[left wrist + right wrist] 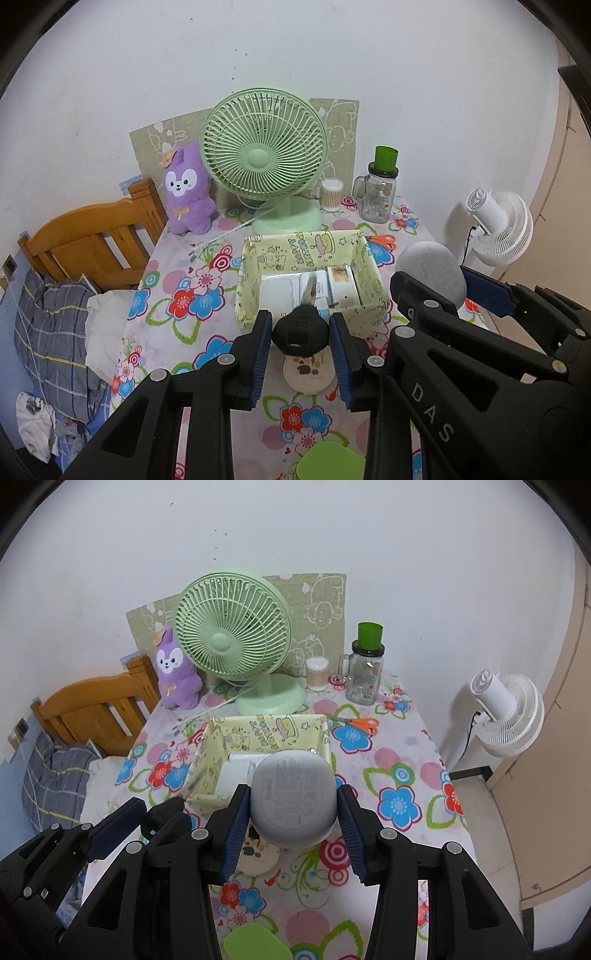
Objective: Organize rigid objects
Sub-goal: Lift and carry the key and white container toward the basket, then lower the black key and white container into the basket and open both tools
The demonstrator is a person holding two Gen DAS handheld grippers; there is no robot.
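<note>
left wrist: i see a flowered tablecloth (177, 295) against a white wall, with the yellow fabric box (258, 314) in front of a green fan (264, 147). my left gripper (300, 334) tilts down just short of the box, clamped on a black key (301, 328).

right wrist: my right gripper (293, 808) angles down at the box's (210, 746) near edge, pinching a grey earbud case (293, 801). orange scissors (360, 725) lie right of the box.

Black left gripper (301, 334) and right gripper (293, 821), blue ribbed fingers (258, 360), silver screws, "DAS" lettering.
</note>
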